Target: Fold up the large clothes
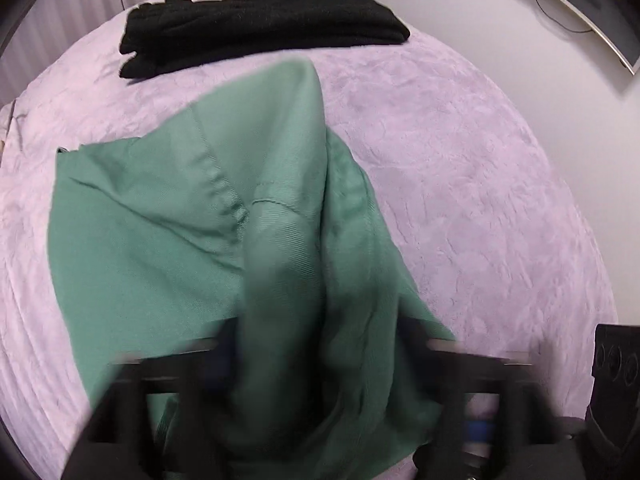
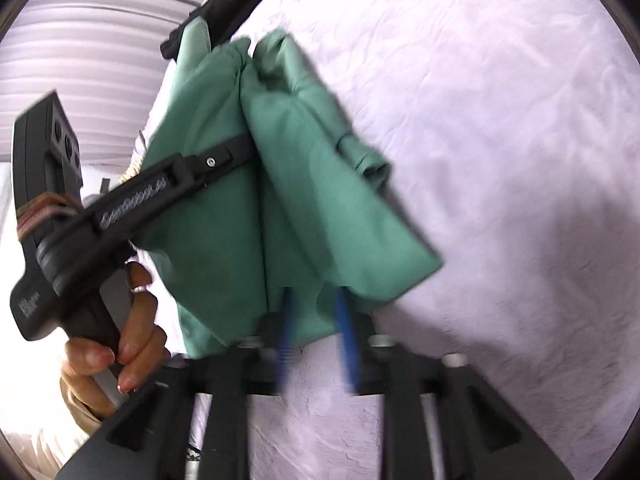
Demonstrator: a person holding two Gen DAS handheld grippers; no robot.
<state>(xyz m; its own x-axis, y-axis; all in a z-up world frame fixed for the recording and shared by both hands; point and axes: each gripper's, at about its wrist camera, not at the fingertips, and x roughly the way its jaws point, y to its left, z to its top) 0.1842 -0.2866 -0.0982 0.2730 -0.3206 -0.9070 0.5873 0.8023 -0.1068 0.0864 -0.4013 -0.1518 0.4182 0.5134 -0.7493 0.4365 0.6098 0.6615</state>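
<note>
Green garment: large, partly folded, on the lilac plush bedspread; near end bunched up and raised toward both grippers.
Left gripper: jaws spread wide, blurred; cloth fold hangs between them, pads not seen pressing on it.
Right gripper: blue fingers parted, blurred; garment edge sits at the tips; no pinch visible.
Left gripper in the right wrist view: black body reaching across the green cloth, person's hand wrapped round its handle.
Black folded garment: stacked flat at the far edge of the bedspread, just beyond the green garment.
Curtain: pleated, pale, behind the bed.
</note>
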